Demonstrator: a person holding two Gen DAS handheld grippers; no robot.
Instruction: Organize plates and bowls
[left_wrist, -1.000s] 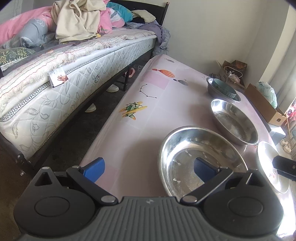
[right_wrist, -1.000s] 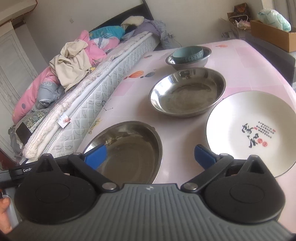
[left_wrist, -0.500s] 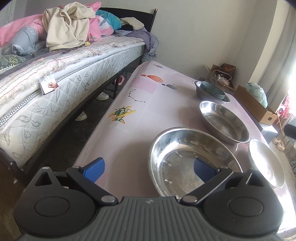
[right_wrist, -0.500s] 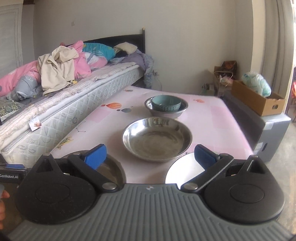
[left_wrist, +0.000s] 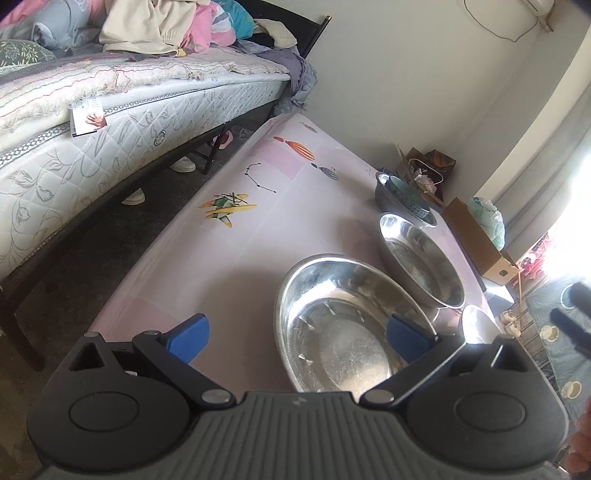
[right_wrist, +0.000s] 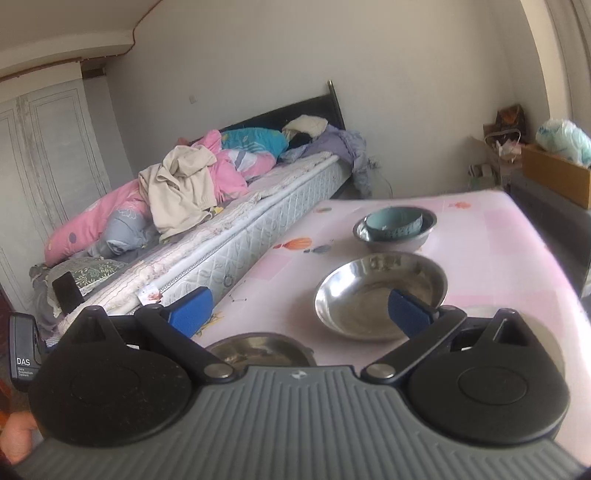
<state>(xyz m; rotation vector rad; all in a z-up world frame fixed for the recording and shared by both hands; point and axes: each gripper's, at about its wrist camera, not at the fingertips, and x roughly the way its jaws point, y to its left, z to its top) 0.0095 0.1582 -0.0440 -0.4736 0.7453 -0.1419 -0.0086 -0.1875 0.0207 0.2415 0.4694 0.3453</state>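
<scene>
On the pink table (left_wrist: 236, 251) three steel bowls stand in a row. The nearest steel bowl (left_wrist: 343, 325) lies just ahead of my open left gripper (left_wrist: 299, 334), whose right finger hangs over its inside. Behind it sits a second steel bowl (left_wrist: 421, 266) (right_wrist: 380, 295), then a far steel bowl (left_wrist: 402, 199) (right_wrist: 395, 234) holding a teal bowl (right_wrist: 393, 221). A white plate (left_wrist: 478, 326) shows as a sliver at the right. My right gripper (right_wrist: 301, 314) is open and empty, held back above the table's near end.
A bed (right_wrist: 229, 236) piled with clothes and bedding runs along the table's left side, with shoes (left_wrist: 183, 164) under it. A cardboard box (left_wrist: 476, 240) (right_wrist: 554, 175) with a bag on top stands beyond the table's right side. A dark cabinet (right_wrist: 546, 218) flanks the table.
The right gripper has risen and drawn back, so the plate has left its view and the near bowl shows only as a rim. The left gripper has tilted slightly over the near bowl.
</scene>
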